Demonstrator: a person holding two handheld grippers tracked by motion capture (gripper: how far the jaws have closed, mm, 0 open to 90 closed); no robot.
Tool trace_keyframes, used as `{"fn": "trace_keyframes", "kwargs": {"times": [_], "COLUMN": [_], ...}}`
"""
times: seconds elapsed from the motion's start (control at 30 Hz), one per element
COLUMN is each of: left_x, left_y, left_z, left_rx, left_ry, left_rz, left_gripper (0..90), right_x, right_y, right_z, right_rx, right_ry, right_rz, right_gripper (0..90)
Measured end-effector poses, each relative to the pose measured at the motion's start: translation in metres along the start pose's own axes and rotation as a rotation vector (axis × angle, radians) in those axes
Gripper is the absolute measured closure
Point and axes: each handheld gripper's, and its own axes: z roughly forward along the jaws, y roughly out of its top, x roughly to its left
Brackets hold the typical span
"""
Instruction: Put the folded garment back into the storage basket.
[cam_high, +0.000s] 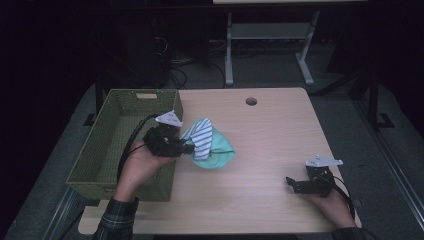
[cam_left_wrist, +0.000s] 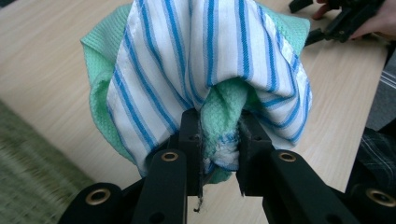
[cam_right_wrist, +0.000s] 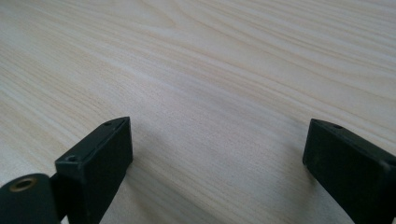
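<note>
The left gripper (cam_high: 186, 148) clamps a bunched fold of two cloths, a blue-striped white one (cam_left_wrist: 187, 70) and a green one (cam_left_wrist: 226, 112), held at the near right edge of the woven basket (cam_high: 95, 155). The basket lies directly left of the bundle. The right gripper (cam_right_wrist: 217, 154) rests wide open and empty on the table (cam_high: 270, 150), well apart.

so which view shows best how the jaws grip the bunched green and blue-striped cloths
The left gripper view: the left gripper pinches a fold of the bunched green and blue-striped cloths between its pads, seen close up. The high view shows the bundle beside the woven green basket, with the grip too small to read. The right gripper view faces bare tabletop.
</note>
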Motion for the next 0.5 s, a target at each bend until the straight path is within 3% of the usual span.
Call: {"fn": "trace_keyframes", "kwargs": {"times": [0.5], "left_x": [0.029], "left_y": [-0.020], "left_z": [-0.036], "left_rx": [-0.030], "left_ry": [0.081], "left_rz": [-0.082], "left_gripper": [74.6], "right_x": [0.000], "right_y": [0.000], "right_z": [0.000], "right_rx": [0.000], "right_ry": [0.000], "right_rz": [0.000], "right_gripper": [7.6]}}
